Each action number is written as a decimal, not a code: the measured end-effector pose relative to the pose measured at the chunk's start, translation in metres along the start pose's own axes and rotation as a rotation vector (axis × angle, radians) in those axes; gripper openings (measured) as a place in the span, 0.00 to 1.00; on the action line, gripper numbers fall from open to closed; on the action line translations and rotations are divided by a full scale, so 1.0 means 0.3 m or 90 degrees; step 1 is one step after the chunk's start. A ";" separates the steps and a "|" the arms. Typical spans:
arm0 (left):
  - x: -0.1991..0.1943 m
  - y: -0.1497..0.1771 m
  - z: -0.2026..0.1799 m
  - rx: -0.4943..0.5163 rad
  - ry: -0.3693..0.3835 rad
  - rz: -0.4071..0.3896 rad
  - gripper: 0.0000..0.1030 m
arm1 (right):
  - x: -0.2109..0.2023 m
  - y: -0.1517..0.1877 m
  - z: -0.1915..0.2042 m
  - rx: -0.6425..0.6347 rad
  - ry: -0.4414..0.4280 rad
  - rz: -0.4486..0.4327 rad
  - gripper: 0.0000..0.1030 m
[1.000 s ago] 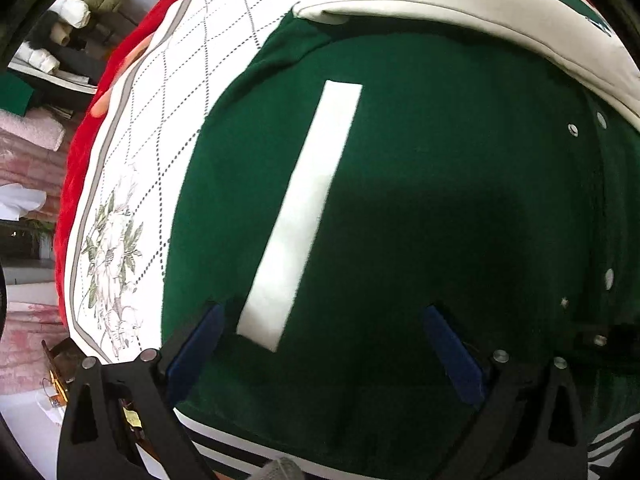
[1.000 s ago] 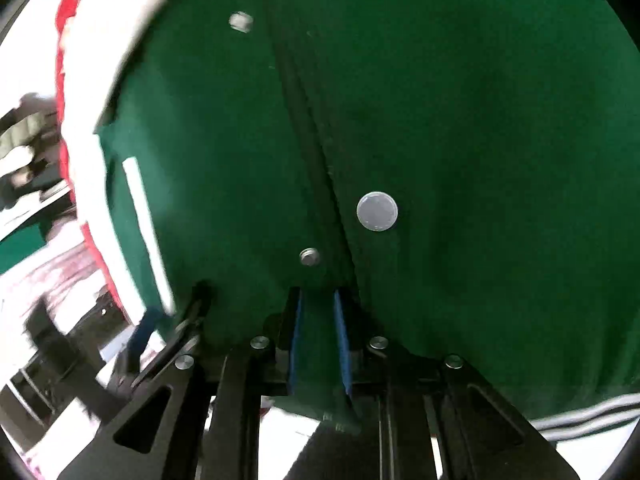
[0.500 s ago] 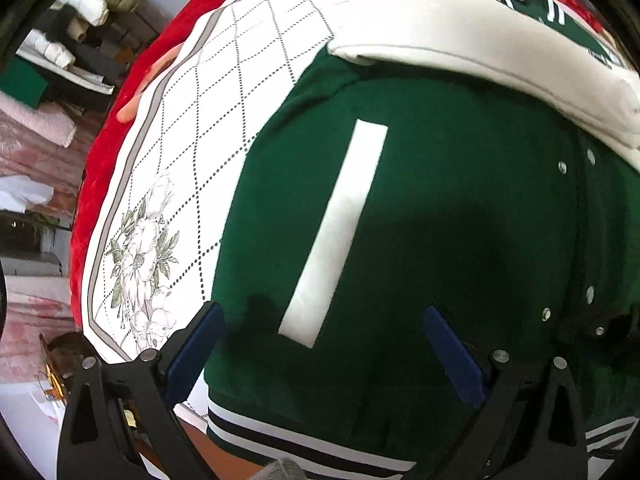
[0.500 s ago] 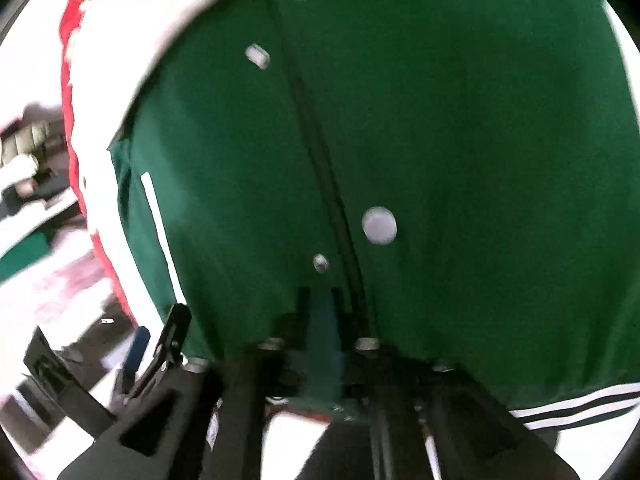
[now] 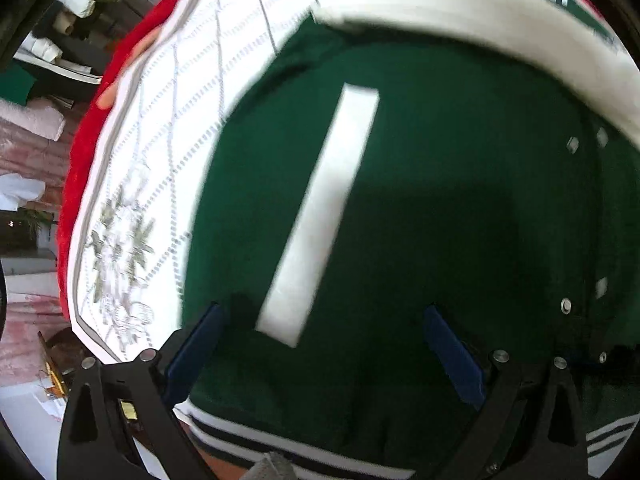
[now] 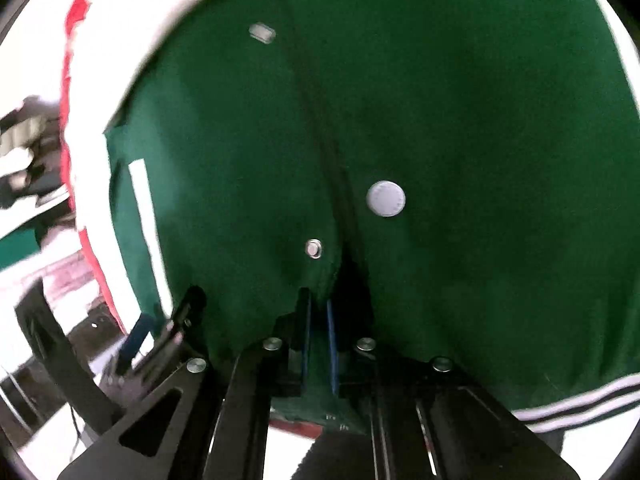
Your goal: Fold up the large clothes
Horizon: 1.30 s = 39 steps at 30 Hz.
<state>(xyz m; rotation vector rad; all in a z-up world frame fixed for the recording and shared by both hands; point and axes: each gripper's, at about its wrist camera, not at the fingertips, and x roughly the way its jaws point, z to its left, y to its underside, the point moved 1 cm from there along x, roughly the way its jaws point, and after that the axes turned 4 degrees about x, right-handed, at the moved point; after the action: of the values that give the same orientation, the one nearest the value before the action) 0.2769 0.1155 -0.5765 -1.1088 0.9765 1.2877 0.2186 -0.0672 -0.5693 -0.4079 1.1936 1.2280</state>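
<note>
A dark green jacket (image 5: pixel 440 208) is spread flat over a white cloth (image 5: pixel 168 128) printed with a dotted diamond grid and pale flowers. The cloth is laid on a red cover (image 5: pixel 80 168) whose edge is seen along the left side. Most of both views is filled by the jacket.

In the left wrist view, a white stripe (image 5: pixel 320 216) is seen running diagonally down the green fabric. A cream sleeve (image 5: pixel 480 28) is laid across the jacket's far edge. Small metal snaps (image 5: pixel 566 305) are lined up near the jacket's right side, and a striped white and dark hem (image 5: pixel 288 442) is seen at the near edge. The left gripper (image 5: pixel 324 336) is held over the near part of the jacket, its blue-padded fingers (image 5: pixel 196 348) spread wide apart with nothing between them; the lower end of the stripe lies between them.

In the right wrist view, the jacket's front opening is seen running from the top towards the gripper, with a round button (image 6: pixel 385 198) on its right and a snap (image 6: pixel 314 248) on its left. The right gripper (image 6: pixel 318 344) is closed tightly on a fold of green fabric at that opening, near the hem. The left gripper is glimpsed at the lower left, blurred.

A cluttered room is seen beyond the cover's left edge, too blurred to make out.
</note>
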 end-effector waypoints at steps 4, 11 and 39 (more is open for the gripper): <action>-0.041 -0.023 0.015 0.018 -0.005 -0.028 1.00 | -0.089 0.015 -0.018 -0.019 0.035 -0.052 0.06; 0.038 -0.008 -0.026 0.041 -0.014 0.006 1.00 | -0.013 -0.027 -0.008 -0.018 0.071 -0.009 0.14; -0.287 -0.030 -0.672 0.060 -0.275 -0.096 1.00 | -0.892 -0.462 -0.762 -0.082 -0.017 -0.306 0.70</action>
<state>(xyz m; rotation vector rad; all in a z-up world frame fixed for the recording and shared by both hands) 0.2910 -0.0996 -0.5355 -0.7707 0.6110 1.2747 0.2645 -0.4307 -0.4753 -0.7254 0.9245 0.8886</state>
